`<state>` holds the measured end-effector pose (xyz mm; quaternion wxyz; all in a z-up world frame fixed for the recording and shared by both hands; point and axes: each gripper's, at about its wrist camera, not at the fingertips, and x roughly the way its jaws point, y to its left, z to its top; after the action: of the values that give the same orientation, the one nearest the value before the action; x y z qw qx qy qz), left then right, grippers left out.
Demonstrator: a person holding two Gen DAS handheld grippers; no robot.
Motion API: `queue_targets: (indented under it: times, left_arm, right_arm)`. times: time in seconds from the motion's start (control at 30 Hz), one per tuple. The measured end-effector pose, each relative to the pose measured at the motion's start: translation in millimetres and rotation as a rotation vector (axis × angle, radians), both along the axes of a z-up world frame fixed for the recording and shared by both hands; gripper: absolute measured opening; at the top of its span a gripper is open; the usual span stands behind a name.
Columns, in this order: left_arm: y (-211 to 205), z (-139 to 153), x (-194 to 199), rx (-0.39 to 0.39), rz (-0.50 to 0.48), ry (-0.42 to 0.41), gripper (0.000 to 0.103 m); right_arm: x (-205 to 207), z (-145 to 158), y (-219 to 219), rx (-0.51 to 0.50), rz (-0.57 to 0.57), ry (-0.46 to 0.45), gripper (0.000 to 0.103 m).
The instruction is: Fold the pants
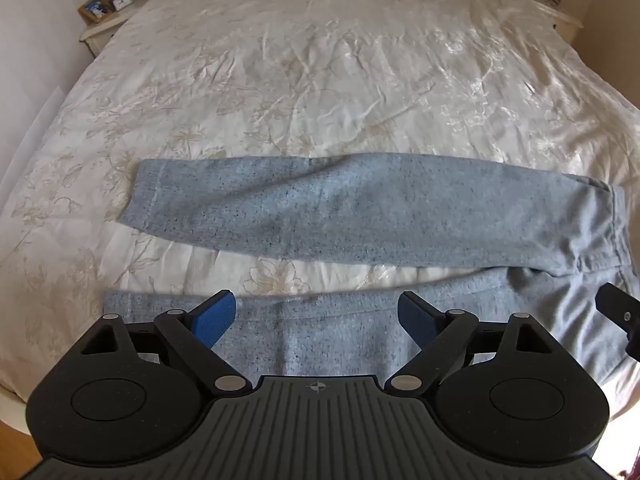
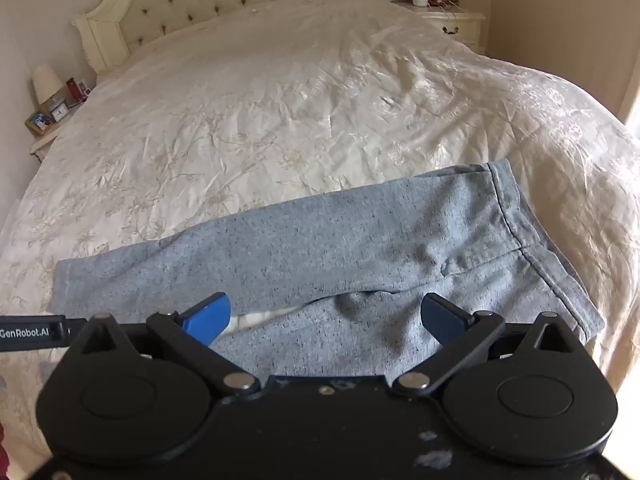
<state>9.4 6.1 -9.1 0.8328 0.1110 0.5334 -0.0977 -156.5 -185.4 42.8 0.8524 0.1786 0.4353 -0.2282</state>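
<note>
Nearest, the left gripper [image 1: 316, 320] has its jaws spread wide, holding nothing, poised over the near leg of the grey pants [image 1: 360, 216]. Likewise the right gripper [image 2: 324, 320] gapes wide and empty above the crotch area. Beyond, the pants lie flat across the cream bedspread [image 1: 300, 60].

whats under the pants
The pants lie flat on the bedspread, which shows in the gap between the legs. Whatever lies beneath the fabric itself is covered.
</note>
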Motion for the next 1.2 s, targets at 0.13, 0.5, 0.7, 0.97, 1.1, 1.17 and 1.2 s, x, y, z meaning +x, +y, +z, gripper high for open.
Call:
queue_targets:
  times: [0.13,0.5,0.7,0.97,1.1,1.17,1.2]
  left_arm:
    - [0,-3,-2,-0.005,-0.02,0.011,0.088]
    - [5,-5,2,-0.012,-0.047,0.052,0.088]
    - [5,-8,3,-0.007,-0.051,0.063,0.088]
    - [5,-13,3,-0.001,-0.063,0.073,0.088]
    - [4,-15,3,0.003,-0.065,0.078,0.088]
    - [4,-16,4,0.004,-0.068,0.079,0.088]
    - [4,-16,4,0.005,-0.068,0.079,0.088]
  right_arm:
    - [0,0,4,0.003,-0.018,0.021,0.103]
    - [-3,0,13,0.022,-0.031,0.081,0.103]
    - [0,1,14,0.025,-0.045,0.1,0.103]
    - [3,-3,16,0.033,-0.052,0.124,0.103]
    - [5,-4,16,0.039,-0.055,0.127,0.103]
    - [6,-5,16,0.039,-0.055,0.128,0.103]
    - [6,-5,15,0.039,-0.054,0.129,0.103]
